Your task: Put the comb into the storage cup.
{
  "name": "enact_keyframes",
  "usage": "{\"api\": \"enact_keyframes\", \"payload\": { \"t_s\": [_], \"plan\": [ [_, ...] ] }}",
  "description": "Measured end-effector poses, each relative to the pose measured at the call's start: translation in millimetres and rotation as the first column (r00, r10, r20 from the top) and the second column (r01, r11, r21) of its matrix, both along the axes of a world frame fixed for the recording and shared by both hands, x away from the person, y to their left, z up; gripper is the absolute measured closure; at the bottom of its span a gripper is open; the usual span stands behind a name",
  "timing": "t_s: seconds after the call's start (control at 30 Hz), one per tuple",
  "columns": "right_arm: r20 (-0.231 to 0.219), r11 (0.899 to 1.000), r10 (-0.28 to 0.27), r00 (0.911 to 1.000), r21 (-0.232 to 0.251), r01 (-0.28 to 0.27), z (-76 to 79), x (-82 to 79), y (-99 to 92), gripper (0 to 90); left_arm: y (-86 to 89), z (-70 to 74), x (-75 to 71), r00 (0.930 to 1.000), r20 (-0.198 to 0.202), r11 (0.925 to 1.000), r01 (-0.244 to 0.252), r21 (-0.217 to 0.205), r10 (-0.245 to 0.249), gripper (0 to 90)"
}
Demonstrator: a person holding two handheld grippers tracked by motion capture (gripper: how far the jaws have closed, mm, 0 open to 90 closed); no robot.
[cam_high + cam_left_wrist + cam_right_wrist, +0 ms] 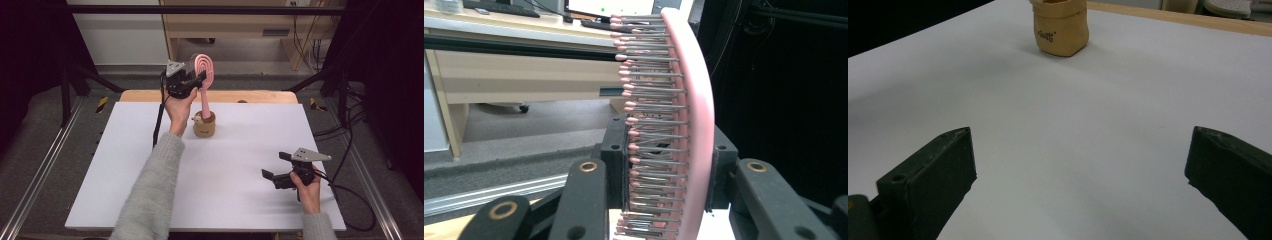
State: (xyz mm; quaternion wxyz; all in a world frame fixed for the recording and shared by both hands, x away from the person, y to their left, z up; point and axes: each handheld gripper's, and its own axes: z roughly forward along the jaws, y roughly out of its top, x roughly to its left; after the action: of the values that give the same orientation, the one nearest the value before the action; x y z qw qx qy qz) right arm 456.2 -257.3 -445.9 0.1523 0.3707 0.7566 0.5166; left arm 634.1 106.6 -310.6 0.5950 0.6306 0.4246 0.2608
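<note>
Left gripper (199, 80) clamps pink pin-bristle hairbrush (204, 70) by its head, handle down inside tan cup-shaped holder (204, 125). Right gripper (276, 165) idle on white board (240, 190), jaws wide apart, nothing between.

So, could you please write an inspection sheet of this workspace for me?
Surface: white board on a wooden table.
Job's things: pink hairbrush with metal bristles, handle standing in a small tan holder.
Clutter: nothing seen.
Grippers: left gripper shut on the brush head; right gripper open, low over the board.
Cables: black cable from left gripper; another from right.
Surroundings: wooden desk, floor cables.
</note>
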Motion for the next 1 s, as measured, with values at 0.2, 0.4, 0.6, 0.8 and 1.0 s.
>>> {"api": "enact_keyframes", "payload": {
  "t_s": [0.2,0.4,0.6,0.8,1.0],
  "plan": [
    [-0.001,1.0,0.0,1.0,-0.001,0.0,-0.2,-0.2,0.4,0.4,-0.9,-3.7,2.8,1.0,-0.001,0.9999,0.0,0.011,0.0,62.9],
    [-0.002,1.0,0.0,1.0,0.0,0.0,-0.2,-0.2,0.4,0.4,0.3,-9.9,5.4,0.9999,-0.013,1.0,-0.001,0.01,0.001,62.9],
    [-0.002,1.0,0.0,1.0,0.0,0.0,-0.4,-0.1,0.6,0.4,-0.5,-12.6,5.8,0.9999,-0.012,0.9999,0.006,0.013,-0.006,62.9],
    [0.0,1.0,0.001,1.0,0.0,-0.001,-0.1,-0.2,0.2,0.4,-3.0,-17.8,6.4,0.9998,-0.015,0.9999,0.012,0.012,-0.012,62.9],
    [-0.002,1.0,0.0,1.0,0.0,0.0,-0.1,-0.3,0.3,0.4,-3.5,-25.6,7.5,0.9995,-0.029,0.9998,0.016,0.014,-0.015,62.9]
  ]
}}
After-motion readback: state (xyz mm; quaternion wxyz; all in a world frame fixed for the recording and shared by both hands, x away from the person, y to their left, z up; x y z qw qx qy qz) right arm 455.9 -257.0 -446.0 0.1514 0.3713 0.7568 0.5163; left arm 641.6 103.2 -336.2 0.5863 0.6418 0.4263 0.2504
